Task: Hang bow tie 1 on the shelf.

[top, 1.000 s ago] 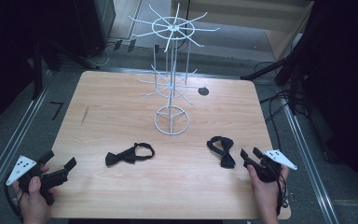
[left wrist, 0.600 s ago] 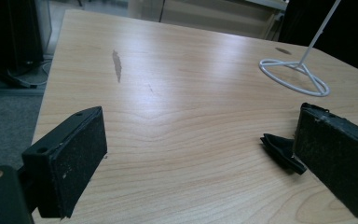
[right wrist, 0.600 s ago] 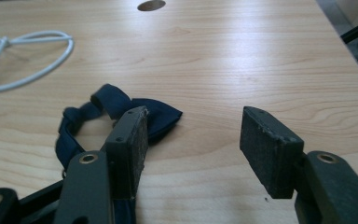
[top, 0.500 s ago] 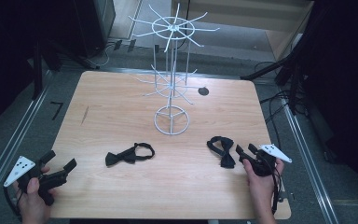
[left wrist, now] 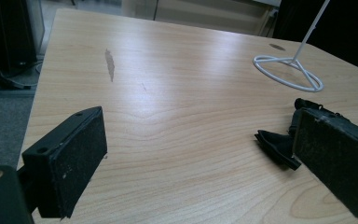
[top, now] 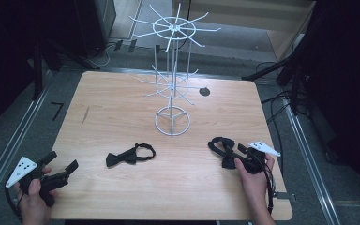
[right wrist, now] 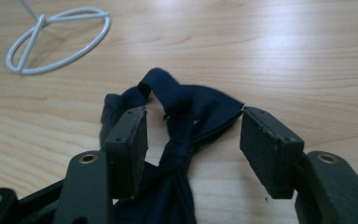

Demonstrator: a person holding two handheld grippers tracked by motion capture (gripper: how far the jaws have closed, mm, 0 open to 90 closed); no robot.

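Dark navy fabric bow tie (right wrist: 186, 121), at the table's four o'clock, now lies between the right gripper (right wrist: 193, 135)'s released, parted jaws after its leftward advance; grasp appears imminent. Left gripper (left wrist: 200, 154) idle, open.

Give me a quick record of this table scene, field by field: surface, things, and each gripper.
surface: light wooden table
stand: white wire rack, hooks bare
item one: black bow tie, lying mid-table
item two: dark bow tie, between right gripper's pads
left gripper: open, holding nothing
right gripper: open around the tie, not pressing it
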